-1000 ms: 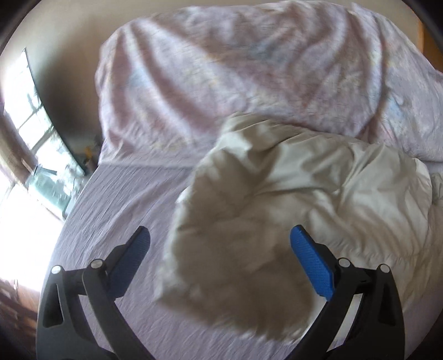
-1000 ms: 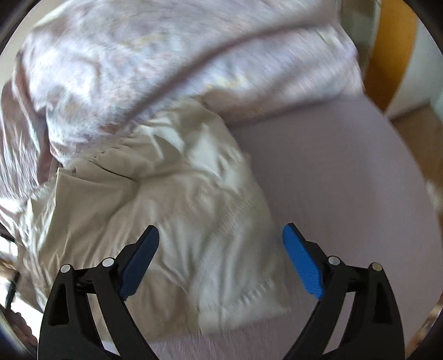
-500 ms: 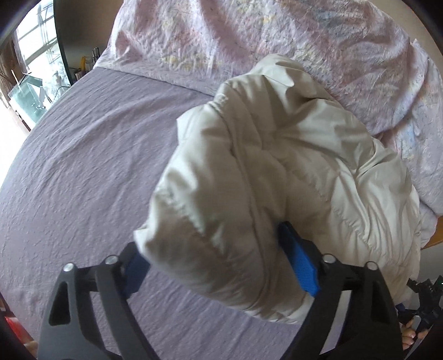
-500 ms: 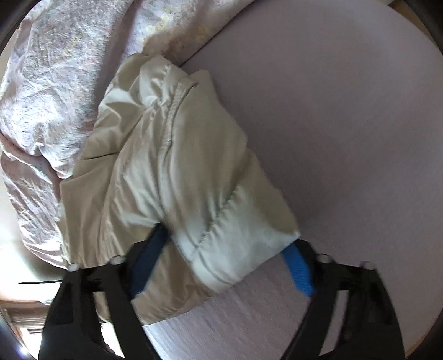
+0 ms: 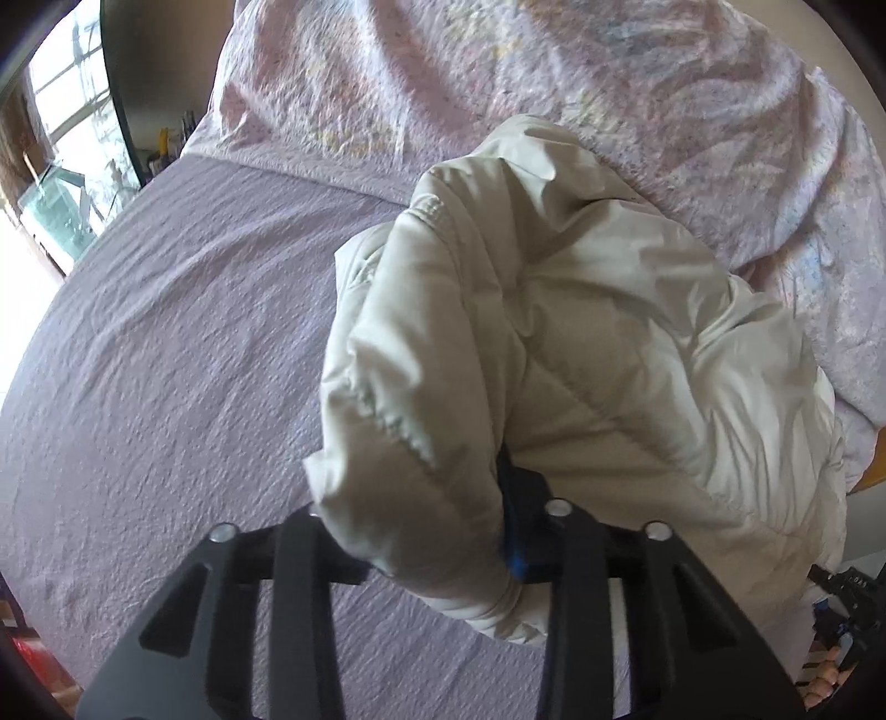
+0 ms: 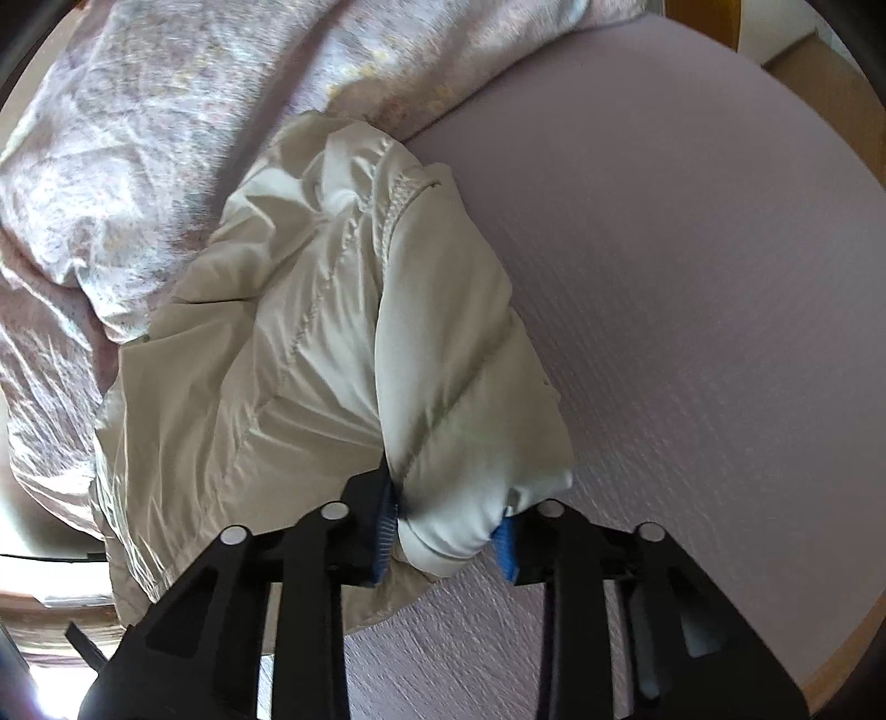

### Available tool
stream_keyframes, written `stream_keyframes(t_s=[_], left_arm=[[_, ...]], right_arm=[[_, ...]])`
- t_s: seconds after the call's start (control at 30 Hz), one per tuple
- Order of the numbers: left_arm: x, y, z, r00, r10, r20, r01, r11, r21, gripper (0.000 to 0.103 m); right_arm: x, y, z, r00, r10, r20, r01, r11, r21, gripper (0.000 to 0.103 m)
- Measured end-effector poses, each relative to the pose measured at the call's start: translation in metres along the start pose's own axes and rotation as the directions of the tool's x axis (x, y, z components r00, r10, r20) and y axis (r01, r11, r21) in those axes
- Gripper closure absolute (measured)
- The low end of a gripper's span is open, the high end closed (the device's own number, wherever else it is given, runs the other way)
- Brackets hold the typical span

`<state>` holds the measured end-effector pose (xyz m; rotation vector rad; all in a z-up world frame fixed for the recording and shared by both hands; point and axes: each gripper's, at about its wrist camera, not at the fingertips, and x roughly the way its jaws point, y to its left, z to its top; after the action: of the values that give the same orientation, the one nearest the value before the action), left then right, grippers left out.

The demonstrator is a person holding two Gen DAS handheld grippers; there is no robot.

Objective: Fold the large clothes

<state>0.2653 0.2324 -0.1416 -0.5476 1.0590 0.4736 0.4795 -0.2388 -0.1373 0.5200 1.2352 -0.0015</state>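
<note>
A cream padded jacket (image 5: 581, 343) lies bunched on a lilac bed sheet (image 5: 166, 360). My left gripper (image 5: 437, 531) is shut on a thick fold of its near edge; the left pad is hidden under the fabric. In the right wrist view the same jacket (image 6: 310, 332) shows, and my right gripper (image 6: 448, 531) is shut on a white cuff-like end of it, blue pads (image 6: 505, 545) pressing both sides. The right gripper shows at the lower right edge of the left wrist view (image 5: 847, 609).
A crumpled pink floral duvet (image 5: 554, 83) lies behind the jacket, also in the right wrist view (image 6: 138, 111). A window (image 5: 61, 111) and dark frame are at far left. A wooden bed edge (image 6: 703, 22) and floor show at upper right.
Both grippers moved down onto the jacket and closed: open and apart a second ago, around the fabric half a second ago, now shut on folds of it.
</note>
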Motion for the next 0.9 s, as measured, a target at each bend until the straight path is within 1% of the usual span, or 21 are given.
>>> stream_keyframes(t_s=[0.07,0.1,0.2,0.33,0.53,0.6,0.7,0.8,0.83,0.9], left_arm=[[-0.007,-0.001,-0.004,1.000,0.005,0.021,-0.005,1.000,0.018,0.075],[-0.011,0.000,-0.005,1.000,0.003,0.027,-0.003,1.000,0.020,0.076],[-0.025,0.007,-0.011,0.999,-0.015,0.042,0.014,1.000,0.025,0.076],[-0.045,0.030,-0.028,0.999,-0.029,0.039,0.028,0.999,0.026,0.076],[-0.071,0.068,-0.055,1.000,-0.014,0.024,0.014,1.000,0.009,0.076],[-0.078,0.078,-0.064,1.000,-0.006,0.021,0.006,1.000,0.004,0.076],[-0.079,0.087,-0.072,1.000,0.002,0.008,-0.002,1.000,-0.011,0.074],[-0.076,0.088,-0.074,1.000,0.015,0.001,-0.015,0.999,-0.035,0.070],[-0.076,0.088,-0.074,1.000,0.022,-0.001,-0.022,0.999,-0.038,0.068],[-0.075,0.087,-0.074,0.999,0.034,-0.004,-0.034,0.999,-0.042,0.064]], right_arm=[[-0.005,0.004,-0.004,1.000,0.007,0.014,-0.007,1.000,-0.005,0.078],[-0.011,0.000,-0.007,1.000,0.016,0.018,-0.016,1.000,-0.008,0.078],[-0.020,0.000,-0.017,0.999,0.049,0.014,-0.048,0.998,-0.027,0.079],[-0.028,-0.005,-0.042,0.996,0.089,-0.028,-0.090,0.995,-0.048,0.079],[-0.032,-0.023,-0.090,0.986,0.142,-0.090,-0.145,0.989,-0.032,0.079],[-0.033,-0.026,-0.102,0.983,0.148,-0.106,-0.153,0.988,-0.037,0.079],[-0.036,-0.029,-0.114,0.984,0.137,-0.116,-0.145,0.987,-0.067,0.078],[-0.037,-0.017,-0.109,0.989,0.107,-0.098,-0.117,0.987,-0.107,0.072],[-0.040,-0.014,-0.108,0.993,0.081,-0.089,-0.091,0.988,-0.121,0.068],[-0.049,-0.018,-0.108,0.996,0.044,-0.073,-0.055,0.988,-0.147,0.063]])
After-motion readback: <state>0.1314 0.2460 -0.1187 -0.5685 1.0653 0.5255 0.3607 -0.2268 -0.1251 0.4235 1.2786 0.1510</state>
